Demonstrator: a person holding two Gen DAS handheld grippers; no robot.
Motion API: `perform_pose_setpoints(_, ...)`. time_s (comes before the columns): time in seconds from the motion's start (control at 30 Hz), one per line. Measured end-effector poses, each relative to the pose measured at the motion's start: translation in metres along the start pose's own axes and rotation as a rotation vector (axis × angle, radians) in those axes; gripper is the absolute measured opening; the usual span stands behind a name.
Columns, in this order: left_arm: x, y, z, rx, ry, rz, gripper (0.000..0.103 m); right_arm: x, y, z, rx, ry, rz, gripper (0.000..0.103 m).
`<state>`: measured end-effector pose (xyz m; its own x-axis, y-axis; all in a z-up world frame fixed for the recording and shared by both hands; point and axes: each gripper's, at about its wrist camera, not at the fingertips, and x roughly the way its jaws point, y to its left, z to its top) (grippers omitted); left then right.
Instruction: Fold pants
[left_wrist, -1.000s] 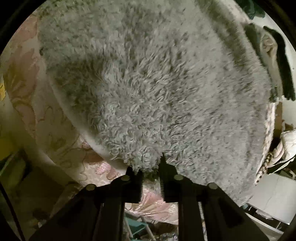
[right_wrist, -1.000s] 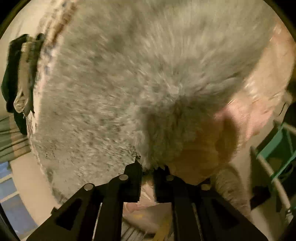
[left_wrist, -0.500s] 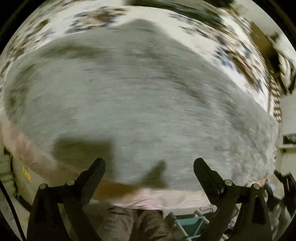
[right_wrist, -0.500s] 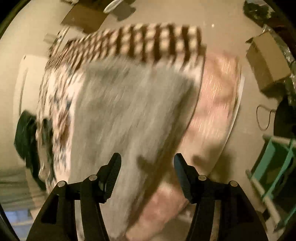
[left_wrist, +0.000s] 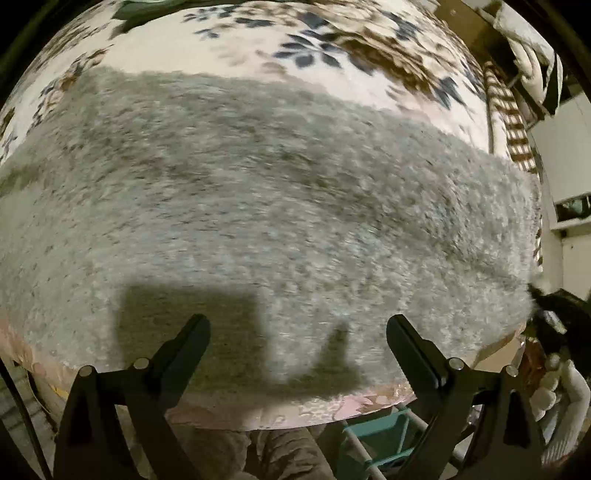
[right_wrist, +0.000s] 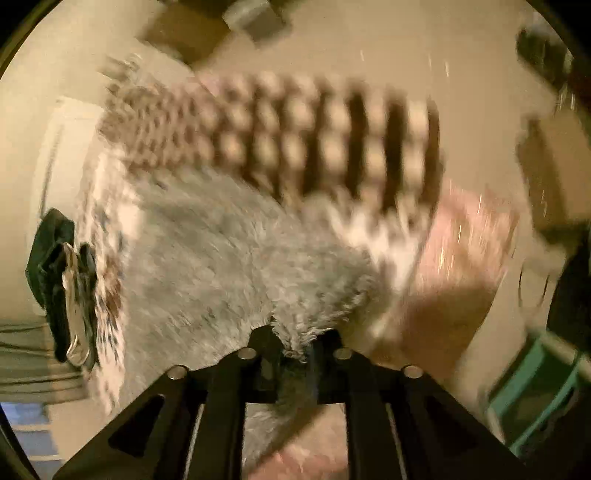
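The fluffy grey fleece pants (left_wrist: 280, 221) lie spread over a floral bedspread (left_wrist: 258, 40), ahead of the left gripper (left_wrist: 297, 332), whose fingers gape wide on nothing. The right gripper (right_wrist: 295, 345) is closing on a tuft of the pants' edge. Beyond it lie a brown-checked blanket (right_wrist: 295, 133) and, left, dark bundled clothing (right_wrist: 55, 258).

Left gripper (left_wrist: 297, 328): matte black plastic, two wedge-shaped fingers (left_wrist: 190, 341) tapering to blunt tips. Each finger sits on a black angled bracket with two round silver screw heads (left_wrist: 140, 363) near the base. Triangular cutouts in the frame lower down. Thin black cable (left_wrist: 22, 402) running along the left edge. Right gripper (right_wrist: 293, 341): same black build, four silver screws (right_wrist: 246, 353) in a row across the brackets, long slots and triangular cutouts in the frame. Person below wears brownish-grey trousers (left_wrist: 236, 454).
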<state>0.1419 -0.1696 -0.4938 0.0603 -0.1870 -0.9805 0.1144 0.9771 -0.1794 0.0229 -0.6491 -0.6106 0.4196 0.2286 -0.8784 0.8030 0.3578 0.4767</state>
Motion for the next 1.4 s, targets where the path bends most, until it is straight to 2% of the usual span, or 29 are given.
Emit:
perform_pose_setpoints(0.03, 0.002, -0.003, 0.001, 0.004, 0.004, 0.000, 0.097, 0.005, -0.011, -0.001, 0.037, 0.036, 0.028, 0.035)
perform_pose_setpoints(0.07, 0.004, -0.004, 0.000, 0.009, 0.008, 0.002, 0.097, 0.007, -0.022, -0.001, 0.074, 0.043, 0.095, 0.057)
perform_pose_setpoints(0.13, 0.010, -0.008, 0.002, 0.018, 0.018, 0.012, 0.097, 0.010, -0.030, 0.000, 0.092, 0.044, 0.150, 0.080)
perform_pose_setpoints(0.23, 0.026, -0.012, 0.010, 0.005, 0.054, 0.016, 0.097, 0.024, -0.037, 0.001, 0.108, 0.059, 0.190, 0.083)
perform_pose_setpoints(0.27, 0.030, -0.011, 0.011, -0.002, 0.066, 0.011, 0.097, 0.026, -0.035, 0.002, 0.113, 0.052, 0.245, 0.083)
perform_pose_setpoints(0.3, 0.033, -0.008, 0.010, -0.004, 0.074, 0.010, 0.097, 0.029, -0.032, 0.002, 0.113, 0.054, 0.302, 0.083)
perform_pose_setpoints(0.37, 0.036, -0.006, 0.012, -0.009, 0.080, 0.033, 0.097, 0.028, -0.019, -0.001, 0.089, 0.032, 0.391, 0.075)
perform_pose_setpoints(0.43, 0.039, -0.005, 0.014, -0.008, 0.082, 0.037, 0.097, 0.023, -0.002, -0.004, 0.020, 0.008, 0.449, 0.075)
perform_pose_setpoints(0.53, 0.046, -0.010, 0.020, -0.009, 0.088, 0.042, 0.097, 0.044, 0.004, -0.004, -0.008, 0.069, 0.327, 0.075)
perform_pose_setpoints(0.57, 0.050, -0.014, 0.023, -0.012, 0.093, 0.043, 0.097, 0.056, -0.002, -0.005, 0.036, 0.093, 0.341, 0.075)
perform_pose_setpoints(0.63, 0.057, -0.015, 0.026, -0.018, 0.098, 0.037, 0.097, 0.061, -0.009, -0.005, 0.082, 0.070, 0.401, 0.075)
perform_pose_setpoints(0.67, 0.060, -0.015, 0.027, -0.020, 0.099, 0.036, 0.097, 0.060, -0.011, -0.005, 0.094, 0.064, 0.427, 0.067)
perform_pose_setpoints(0.7, 0.065, -0.016, 0.030, -0.024, 0.100, 0.035, 0.097, 0.058, -0.010, -0.005, 0.091, 0.042, 0.448, 0.052)
perform_pose_setpoints(0.73, 0.076, -0.017, 0.037, -0.029, 0.103, 0.034, 0.098, 0.055, -0.007, -0.004, 0.076, 0.026, 0.434, 0.017)
perform_pose_setpoints(0.8, 0.096, -0.012, 0.042, -0.052, 0.124, 0.020, 0.103, 0.048, -0.003, -0.005, 0.060, -0.002, 0.428, 0.016)
perform_pose_setpoints(0.87, 0.108, -0.003, 0.051, -0.087, 0.134, -0.008, 0.103, 0.037, 0.009, -0.004, 0.035, -0.037, 0.419, 0.016)
perform_pose_setpoints(0.97, 0.119, 0.001, 0.061, -0.127, 0.162, -0.004, 0.103, 0.014, 0.034, -0.008, -0.026, -0.085, 0.410, 0.016)
perform_pose_setpoints(1.03, 0.125, -0.002, 0.068, -0.130, 0.214, 0.020, 0.103, 0.000, 0.059, -0.014, -0.086, -0.106, 0.398, 0.016)
perform_pose_setpoints(1.1, 0.123, -0.001, 0.076, -0.144, 0.254, 0.004, 0.103, -0.012, 0.081, -0.021, -0.145, -0.120, 0.379, 0.016)
perform_pose_setpoints(1.17, 0.100, 0.011, 0.076, -0.207, 0.199, -0.059, 0.103, -0.026, 0.107, -0.031, -0.213, -0.130, 0.372, 0.016)
perform_pose_setpoints(1.2, 0.088, 0.016, 0.075, -0.219, 0.170, -0.064, 0.103, -0.030, 0.121, -0.037, -0.245, -0.131, 0.369, 0.016)
perform_pose_setpoints(1.27, 0.054, 0.032, 0.067, -0.233, 0.094, -0.043, 0.103, -0.038, 0.152, -0.053, -0.320, -0.132, 0.367, 0.016)
perform_pose_setpoints(1.4, 0.000, 0.081, 0.038, -0.291, 0.007, -0.002, 0.103, -0.040, 0.222, -0.106, -0.520, -0.102, 0.345, 0.016)
